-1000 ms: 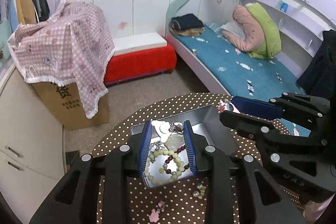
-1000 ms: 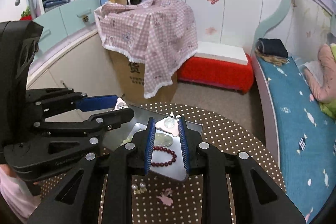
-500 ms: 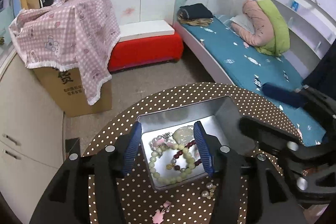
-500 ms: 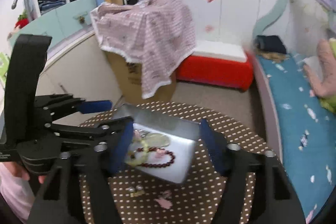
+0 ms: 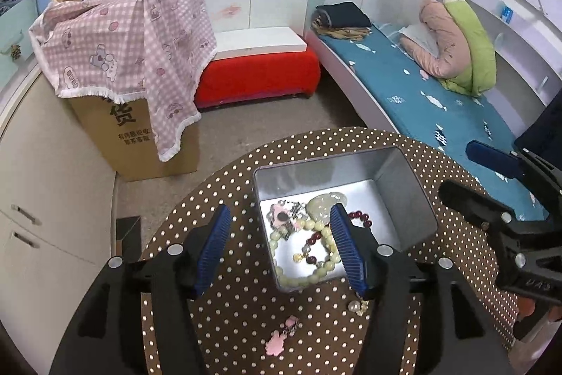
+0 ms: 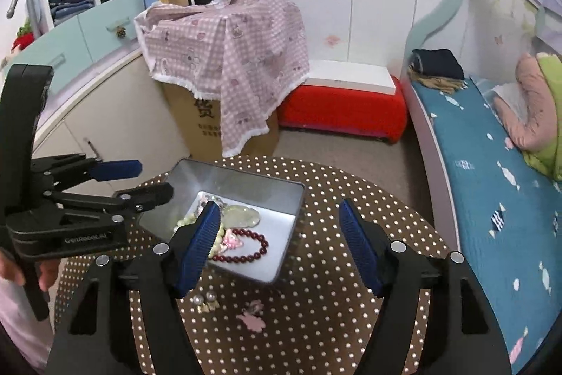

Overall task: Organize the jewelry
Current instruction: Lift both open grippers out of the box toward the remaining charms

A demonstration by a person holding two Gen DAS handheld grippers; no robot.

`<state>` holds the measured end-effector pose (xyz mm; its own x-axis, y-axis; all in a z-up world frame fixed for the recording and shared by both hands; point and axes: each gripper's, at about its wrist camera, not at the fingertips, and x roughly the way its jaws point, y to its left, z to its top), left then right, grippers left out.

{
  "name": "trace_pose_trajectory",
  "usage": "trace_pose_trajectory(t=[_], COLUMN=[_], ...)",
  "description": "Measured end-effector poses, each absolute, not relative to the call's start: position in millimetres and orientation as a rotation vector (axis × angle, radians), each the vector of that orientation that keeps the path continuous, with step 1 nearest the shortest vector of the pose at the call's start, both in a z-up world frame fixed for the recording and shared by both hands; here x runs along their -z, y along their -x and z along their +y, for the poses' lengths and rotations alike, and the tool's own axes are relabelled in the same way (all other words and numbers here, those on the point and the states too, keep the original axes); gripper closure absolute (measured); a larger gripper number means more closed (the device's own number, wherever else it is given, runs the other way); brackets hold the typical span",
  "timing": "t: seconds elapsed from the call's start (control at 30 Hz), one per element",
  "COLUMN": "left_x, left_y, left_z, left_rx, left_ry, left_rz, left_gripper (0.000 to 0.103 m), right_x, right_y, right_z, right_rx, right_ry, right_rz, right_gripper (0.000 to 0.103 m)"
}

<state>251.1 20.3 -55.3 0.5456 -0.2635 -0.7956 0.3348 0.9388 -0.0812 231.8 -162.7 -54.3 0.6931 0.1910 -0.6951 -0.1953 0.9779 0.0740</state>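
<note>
An open silver tin (image 5: 404, 188) (image 6: 217, 178) stands on the round brown dotted table (image 5: 242, 308). It holds a pale green bead bracelet (image 5: 309, 278), a dark red bead bracelet (image 6: 246, 257), a jade pendant (image 5: 321, 208) and pink earrings (image 6: 232, 239). On the cloth in front of the tin lie pearl earrings (image 5: 356, 306) (image 6: 205, 299) and a pink charm (image 5: 279, 341) (image 6: 253, 317). My left gripper (image 5: 281, 252) (image 6: 140, 181) hovers over the tin's near left side, its jaws opening and gripping nothing. My right gripper (image 6: 279, 245) (image 5: 474, 171) stands open over the tin's near right corner.
Beyond the table stand a cardboard box under a pink checked cloth (image 5: 133, 34), a red bench (image 5: 260, 72), a bed with a blue cover (image 5: 421, 94) at right and pale cabinets (image 5: 42, 199) at left. A person's hand (image 6: 8, 269) holds the left gripper's handle.
Both grippers' jaws have spread from nearly shut to wide. The pink pieces seen at their tips a second ago now lie in the tin. The right gripper has drawn back a little.
</note>
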Motion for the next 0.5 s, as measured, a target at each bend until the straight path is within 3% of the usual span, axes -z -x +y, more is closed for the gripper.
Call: trace_pose_trajectory(t=[0.5], left_x=[66.8], left_y=[-210.2], left_z=[38.9], left_rx=[0.322], left_ry=[-0.034], left_rz=[0.962], left_gripper=[0.041], right_x=[59.5], right_y=[-194.0], right_z=[-191.5], right_rx=[-0.149], right_ry=[-0.008], right_rz=[0.8], right_gripper=[0.035])
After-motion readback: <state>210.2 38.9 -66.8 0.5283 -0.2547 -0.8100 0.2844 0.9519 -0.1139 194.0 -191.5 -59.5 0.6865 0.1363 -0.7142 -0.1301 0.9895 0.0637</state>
